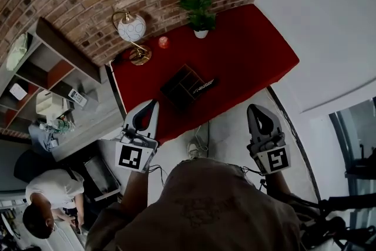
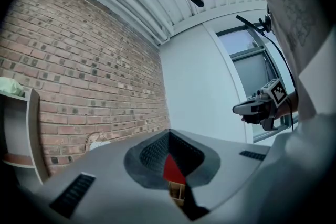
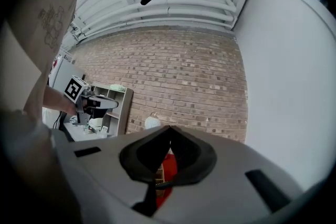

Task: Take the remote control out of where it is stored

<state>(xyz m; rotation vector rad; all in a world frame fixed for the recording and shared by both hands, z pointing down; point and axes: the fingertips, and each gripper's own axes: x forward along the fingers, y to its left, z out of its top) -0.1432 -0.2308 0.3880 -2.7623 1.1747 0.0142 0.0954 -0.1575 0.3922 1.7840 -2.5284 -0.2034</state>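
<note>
A black remote control (image 1: 205,86) lies at the right side of a dark wooden compartment box (image 1: 179,88) on the red table (image 1: 252,50). Both grippers hover level in front of the table's near edge, short of the box. My left gripper (image 1: 154,103) is to the box's lower left, with its jaws together and nothing between them. My right gripper (image 1: 251,107) is further right, also shut and empty. In the left gripper view the closed tips (image 2: 169,132) frame a sliver of red table and the wooden box (image 2: 177,192). The right gripper view shows the same past its tips (image 3: 169,127).
A table lamp (image 1: 133,29), a small red candle (image 1: 163,42) and a potted plant (image 1: 198,12) stand along the brick wall at the table's back. A shelf unit (image 1: 50,76) stands to the left. A person (image 1: 50,194) bends over at lower left. Cables trail on the floor (image 1: 202,138).
</note>
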